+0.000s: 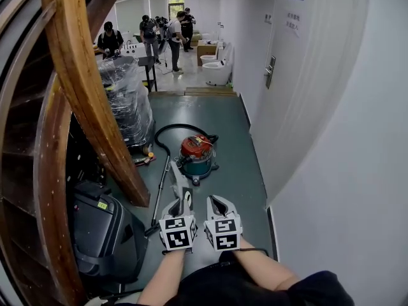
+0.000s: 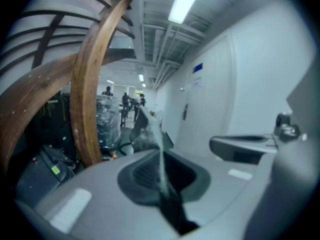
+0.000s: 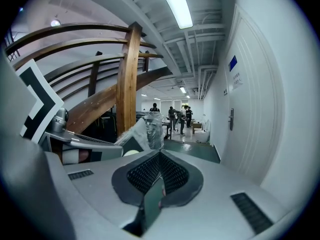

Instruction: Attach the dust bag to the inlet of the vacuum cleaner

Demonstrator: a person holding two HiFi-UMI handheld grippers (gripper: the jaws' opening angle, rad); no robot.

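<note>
Dust bag [image 1: 179, 182] is not attached yet: your left gripper [image 1: 185, 204] pinches its thin edge, and your right gripper [image 1: 215, 204] is closed with nothing in it. The vacuum cleaner [image 1: 196, 153] stands ahead, well apart; the whole attaching remains.

A green floor [image 1: 239, 164] ran ahead of the right tongs [image 1: 213, 199], a white wall [image 1: 357, 190] and door [image 1: 312, 75] to their right (strip lights [image 3: 175, 4] overhead), curved wooden beams [image 1: 83, 88] left.

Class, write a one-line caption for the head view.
Left tool grips the dust bag; vacuum cleaner stands ahead on green floor.
</note>
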